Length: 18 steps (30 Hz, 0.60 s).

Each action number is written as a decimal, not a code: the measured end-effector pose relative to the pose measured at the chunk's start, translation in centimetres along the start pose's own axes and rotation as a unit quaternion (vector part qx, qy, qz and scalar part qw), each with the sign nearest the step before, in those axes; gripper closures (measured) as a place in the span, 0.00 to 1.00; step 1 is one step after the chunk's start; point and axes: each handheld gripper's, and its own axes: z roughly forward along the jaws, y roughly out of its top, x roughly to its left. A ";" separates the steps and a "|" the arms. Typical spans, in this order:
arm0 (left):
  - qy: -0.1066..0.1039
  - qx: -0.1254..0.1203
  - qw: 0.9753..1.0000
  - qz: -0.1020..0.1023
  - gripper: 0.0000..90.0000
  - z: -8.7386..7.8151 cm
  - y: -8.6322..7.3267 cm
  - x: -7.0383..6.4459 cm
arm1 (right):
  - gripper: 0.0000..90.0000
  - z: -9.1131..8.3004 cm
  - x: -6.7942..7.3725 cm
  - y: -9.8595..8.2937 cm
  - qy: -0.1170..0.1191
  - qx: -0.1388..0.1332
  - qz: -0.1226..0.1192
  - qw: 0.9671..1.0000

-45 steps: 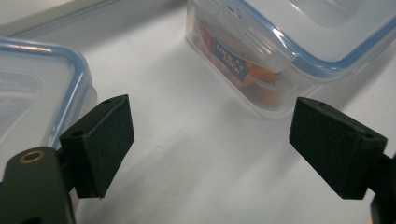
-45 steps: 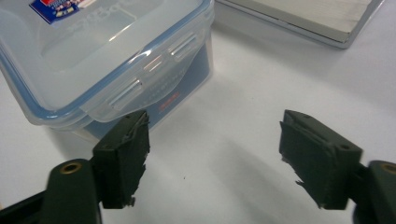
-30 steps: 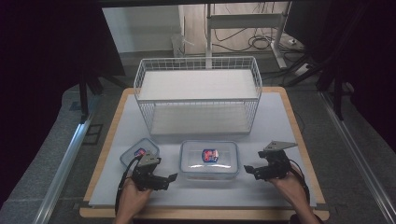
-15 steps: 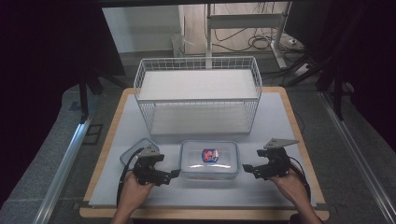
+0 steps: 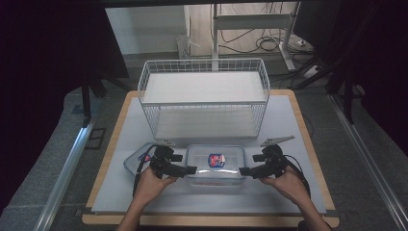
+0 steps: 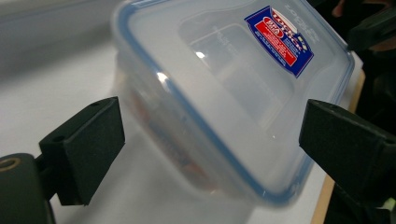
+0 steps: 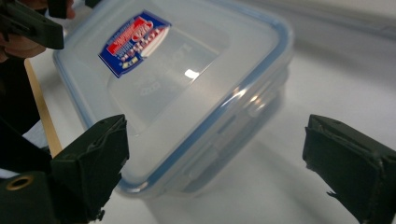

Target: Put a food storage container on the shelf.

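Nearest you in the high view, at the bottom of the frame, your two hands come in low over the white table mat [image 5: 288,120]. Your left gripper [image 5: 188,169] sits at lower left of centre and your right gripper [image 5: 244,171] at lower right of centre, tips pointing inward at each other. Both are spread wide: in the left gripper view the two black jaws stand far apart at the left and right edges with the box corner between them, not touching it, and the right gripper view shows the same wide gap.

Between your grippers lies the clear plastic container [image 5: 215,163], lower centre of the frame. It is a rounded-corner rectangular box of cloudy see-through plastic, with its lid [image 6: 233,88] on, rimmed by a thin blue seal line. A blue and red label [image 6: 279,39] sits on the lid; its print is too small to read. Something reddish shows faintly through the wall in the left gripper view; you cannot tell what it is.

Partly behind your left gripper, a second, smaller container [image 5: 137,161] lies on the mat.

Farther up, at the centre of the frame, stands the white wire basket [image 5: 204,98], well apart from the box.
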 end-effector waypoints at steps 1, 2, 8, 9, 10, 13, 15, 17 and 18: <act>-0.006 0.004 1.000 -0.003 0.08 0.3 0.2 0.1 | 0.09 0.0 0.0 0.0 0.000 0.000 0.000 1.000; -0.012 0.009 1.000 -0.007 0.08 0.7 0.3 0.2 | 0.09 0.4 -0.1 0.1 0.003 0.008 0.002 1.000; -0.035 0.021 0.999 -0.028 0.06 1.8 0.4 0.5 | 0.12 2.2 -0.7 0.7 0.071 0.036 0.056 0.995; -0.036 0.019 0.999 -0.029 0.07 1.7 0.4 0.5 | 0.11 2.3 -0.8 0.7 0.072 0.037 0.059 0.995; -0.035 0.021 0.999 -0.027 0.09 1.5 0.4 0.4 | 0.13 2.3 -0.8 0.7 0.073 0.039 0.065 0.994; -0.027 0.020 0.999 -0.025 0.13 1.1 0.3 0.0 | 0.19 1.9 -0.7 0.7 0.071 0.036 0.061 0.995; -0.027 0.006 0.999 -0.036 0.22 0.4 0.0 0.0 | 0.29 1.2 -0.8 0.3 0.075 0.019 0.070 0.995; -0.030 -0.002 0.999 -0.037 0.29 0.1 -0.2 0.1 | 0.35 0.8 -0.9 0.1 0.080 0.007 0.073 0.994; -0.032 -0.006 0.999 -0.037 0.29 0.0 -0.3 0.1 | 0.35 0.8 -0.9 0.1 0.080 0.007 0.073 0.994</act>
